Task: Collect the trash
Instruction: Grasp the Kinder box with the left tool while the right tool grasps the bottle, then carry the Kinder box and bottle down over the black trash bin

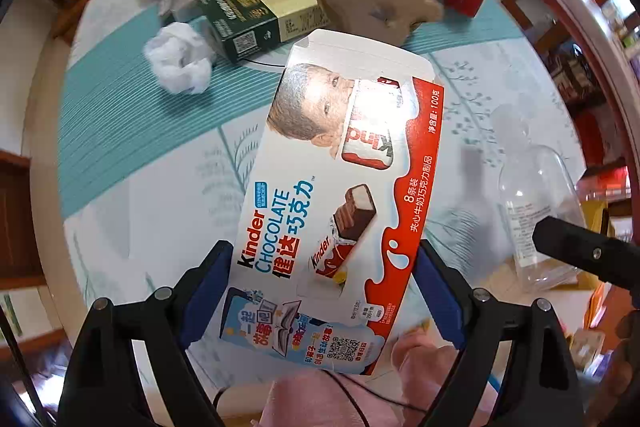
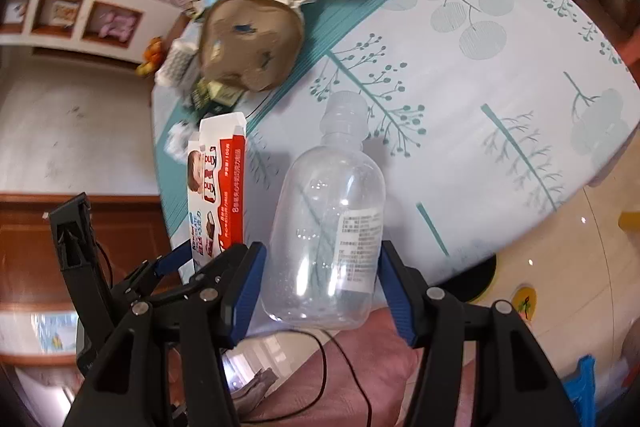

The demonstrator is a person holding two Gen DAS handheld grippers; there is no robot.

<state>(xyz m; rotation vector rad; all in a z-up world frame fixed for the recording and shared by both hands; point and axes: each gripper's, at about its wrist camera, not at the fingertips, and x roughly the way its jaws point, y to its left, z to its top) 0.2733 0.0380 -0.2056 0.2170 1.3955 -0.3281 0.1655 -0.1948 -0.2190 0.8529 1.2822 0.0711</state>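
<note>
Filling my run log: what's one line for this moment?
left claw: shut on chocolate box | right claw: shut on clear bottle

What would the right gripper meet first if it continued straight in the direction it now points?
Nothing new: the right gripper already holds the clear plastic bottle. Beyond the bottle's neck the line probably reaches the patterned tablecloth, short of the brown paper bag; depth is uncertain.

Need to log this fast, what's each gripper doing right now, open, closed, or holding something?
Left gripper: closed on the Kinder chocolate box, lifted off the table.
Right gripper: closed on the clear plastic bottle.
</note>
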